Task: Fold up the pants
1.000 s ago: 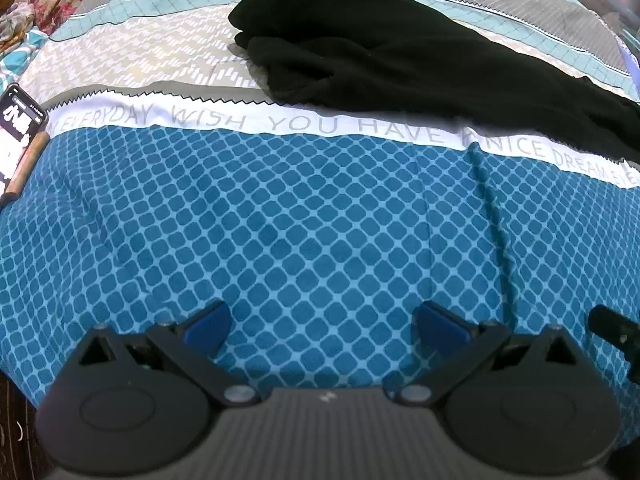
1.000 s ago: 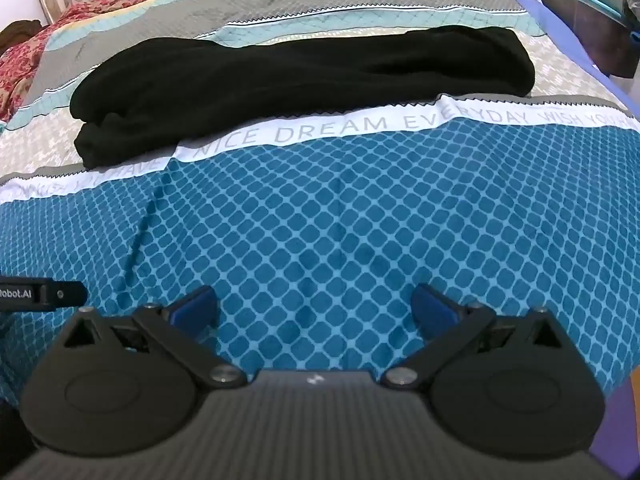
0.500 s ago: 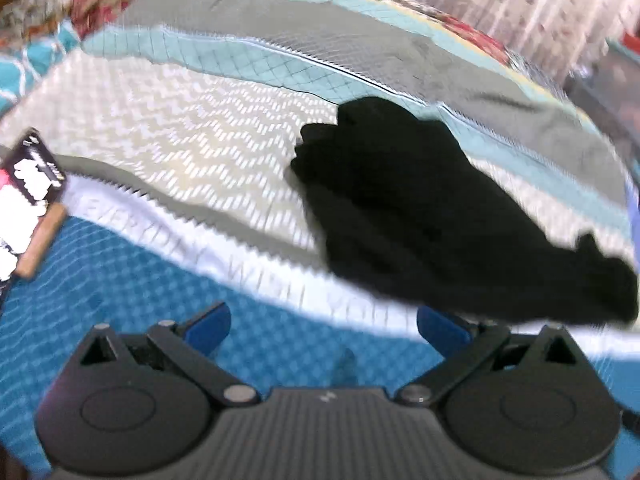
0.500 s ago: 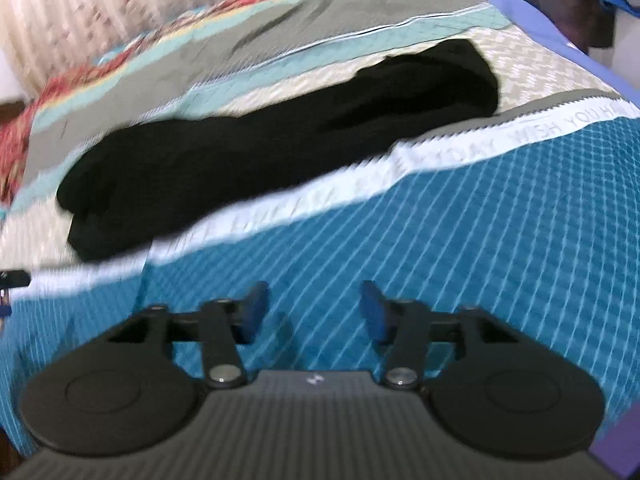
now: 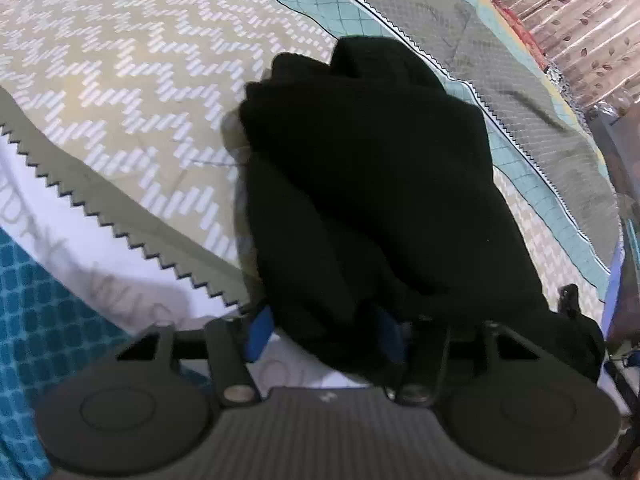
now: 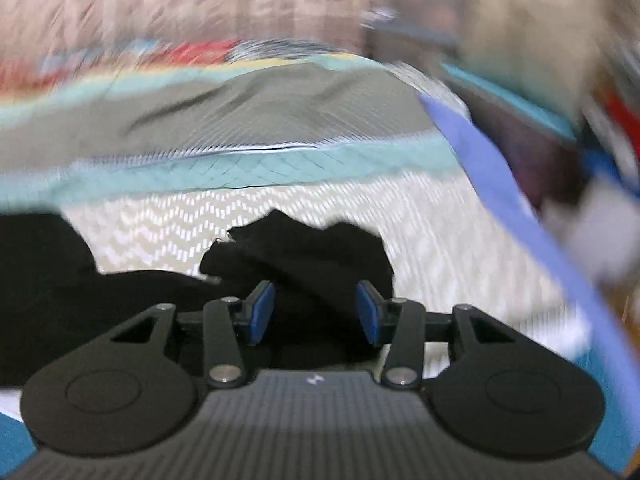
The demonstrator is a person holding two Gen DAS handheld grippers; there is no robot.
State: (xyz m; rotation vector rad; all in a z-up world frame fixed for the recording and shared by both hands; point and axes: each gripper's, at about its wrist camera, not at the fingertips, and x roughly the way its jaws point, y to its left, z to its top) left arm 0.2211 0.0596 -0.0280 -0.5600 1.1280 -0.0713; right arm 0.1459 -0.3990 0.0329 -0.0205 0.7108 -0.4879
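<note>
The black pants [image 5: 380,184] lie in a long bundle across the patterned bedspread [image 5: 120,80]. My left gripper [image 5: 324,330] is down at their near end and its jaws are closing. Black cloth fills the gap between its blue pads [image 5: 258,330] and partly covers the right one. In the blurred right wrist view the other end of the pants [image 6: 312,252] sits between the pads [image 6: 262,312] of my right gripper [image 6: 316,312]. Its jaws are partly apart and opening slightly. A firm pinch does not show on either side.
The bed's blue edge [image 6: 500,184] runs along the right, with blurred furniture and clutter past it. A patterned curtain [image 5: 580,8] hangs behind the bed. The teal diamond-print part of the bedspread [image 5: 36,320] lies near the left gripper.
Both grippers moved from over the teal print up to the pants, one at each end. Both narrowed from wide open, the right one earlier. Black cloth now sits between each pair of pads.
</note>
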